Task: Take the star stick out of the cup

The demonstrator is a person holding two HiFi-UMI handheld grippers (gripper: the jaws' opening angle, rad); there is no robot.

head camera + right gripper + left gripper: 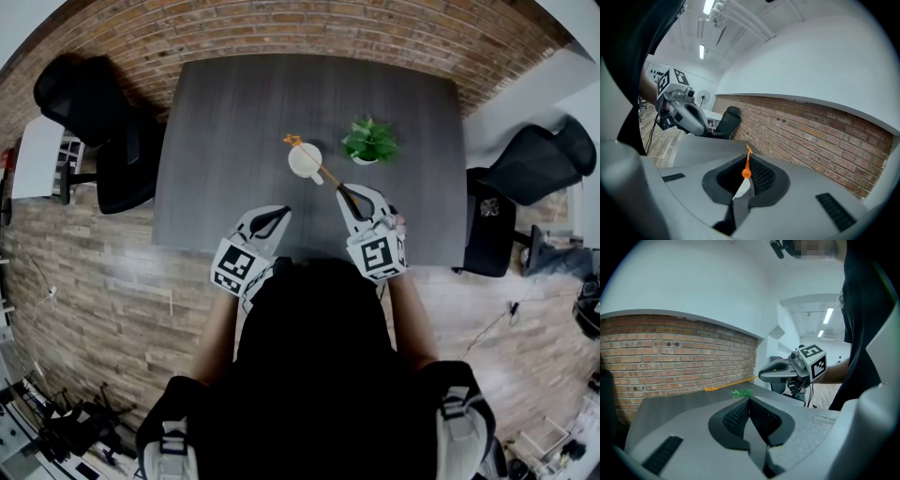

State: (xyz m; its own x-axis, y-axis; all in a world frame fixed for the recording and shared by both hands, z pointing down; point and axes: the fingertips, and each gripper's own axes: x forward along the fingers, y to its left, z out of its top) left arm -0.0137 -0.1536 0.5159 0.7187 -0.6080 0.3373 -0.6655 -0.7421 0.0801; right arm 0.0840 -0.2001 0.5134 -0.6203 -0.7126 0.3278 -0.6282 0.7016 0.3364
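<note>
- Head view, at 7 o'clock of the cup: the left tool (277,214) hovers over the near edge of the dark grey wood-grain surface (225,122). Its jaws are clenched together on nothing. It steadies nothing, so it offers no help if the cup shifts.
- The small white round cup (303,161) stands near the middle of the surface, unheld. The thin orange star stick (328,176) lies slanted across its mouth. The star end pokes past the rim at 11 o'clock and the plain end runs out towards 5 o'clock. A pull along that slant, rather than upward, would likely lever the stick against the rim and tip or drag the light cup.
- The small green potted plant (368,141) stands near the cup at 2 o'clock. A sideways swing of the freed stick could knock it.
- The right tool (346,193), at 5 o'clock of the cup, is grasping the stick by its very end. With so little of a thin stick pinched, it may pivot or slip from the jaws if the star catches the rim.
</note>
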